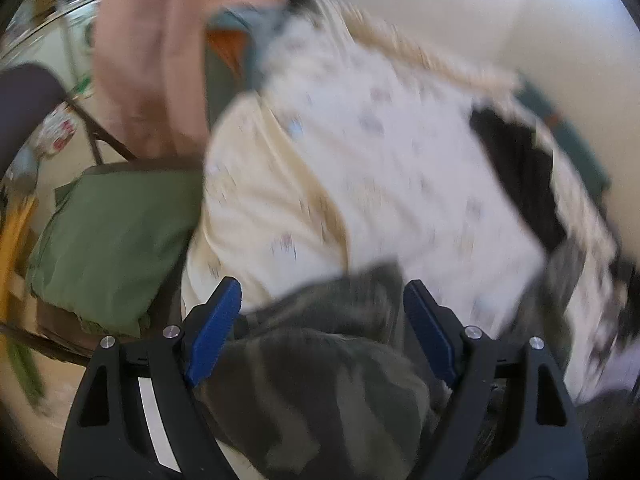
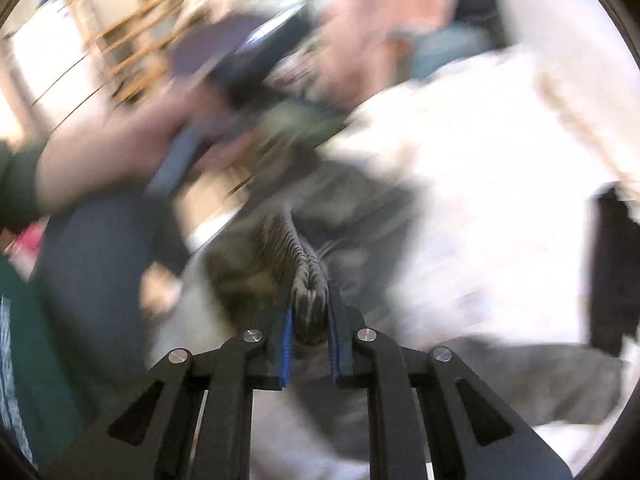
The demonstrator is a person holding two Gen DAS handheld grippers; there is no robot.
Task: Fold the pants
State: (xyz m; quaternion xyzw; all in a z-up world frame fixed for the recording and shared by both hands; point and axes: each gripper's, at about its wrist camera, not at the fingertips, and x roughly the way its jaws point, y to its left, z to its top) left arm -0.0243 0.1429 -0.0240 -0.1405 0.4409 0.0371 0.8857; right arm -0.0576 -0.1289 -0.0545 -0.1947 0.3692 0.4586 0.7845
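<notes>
Right wrist view shows the right gripper [image 2: 311,304] clamped on a gathered fold of the grey pants [image 2: 360,208]. Left gripper [image 1: 320,320] stands wide, pants [image 1: 320,380] bunched between its blue pads [image 1: 216,332], over the white patterned sheet [image 1: 380,160].

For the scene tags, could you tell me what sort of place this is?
Probably a lived-in room at home: a patterned bedsheet spread under the grey pants, a green cushion on a chair, and blurred household clutter behind.
</notes>
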